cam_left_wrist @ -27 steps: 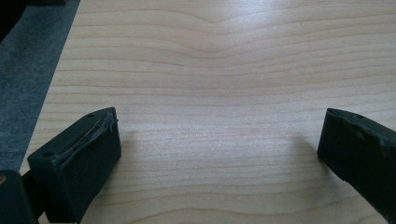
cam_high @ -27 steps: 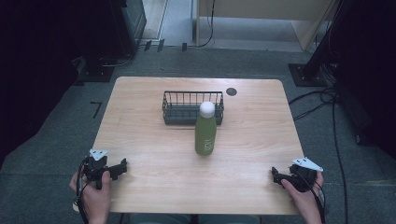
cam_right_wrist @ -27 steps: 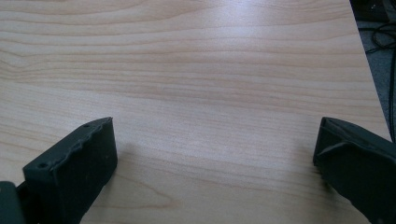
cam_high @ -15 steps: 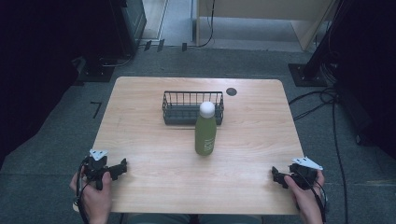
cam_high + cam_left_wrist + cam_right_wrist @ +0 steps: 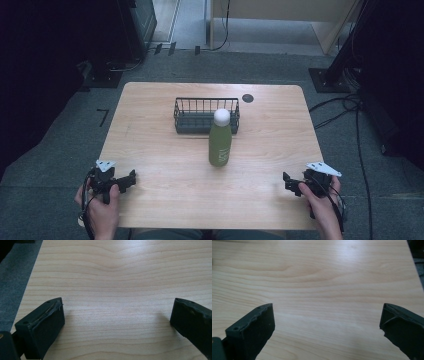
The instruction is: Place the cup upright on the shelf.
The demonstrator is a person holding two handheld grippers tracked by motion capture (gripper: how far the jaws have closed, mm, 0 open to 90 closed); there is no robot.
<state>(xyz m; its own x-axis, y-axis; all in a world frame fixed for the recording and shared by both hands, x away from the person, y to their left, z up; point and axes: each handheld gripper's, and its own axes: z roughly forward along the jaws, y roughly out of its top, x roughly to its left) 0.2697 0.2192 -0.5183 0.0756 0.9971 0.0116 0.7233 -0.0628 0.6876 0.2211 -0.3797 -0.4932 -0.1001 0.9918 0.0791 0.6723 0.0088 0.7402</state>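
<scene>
The green bottle (image 5: 220, 139) stands upright mid-desk (image 5: 160, 125), just in front of the wire basket (image 5: 206, 114), unmoved since a moment ago, while my left gripper (image 5: 131, 178) and right gripper (image 5: 287, 181) stay parked near the front corners, fingers spread and empty, so I judge nothing begun.

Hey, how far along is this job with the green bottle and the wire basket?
Nothing looks done yet. The green bottle with a white cap stands upright on the wooden table, just in front of the black wire basket, which looks empty. Nothing is in hand: the left gripper and right gripper sit open at the near corners. If the bottle belongs in the basket, that is all still left.
</scene>
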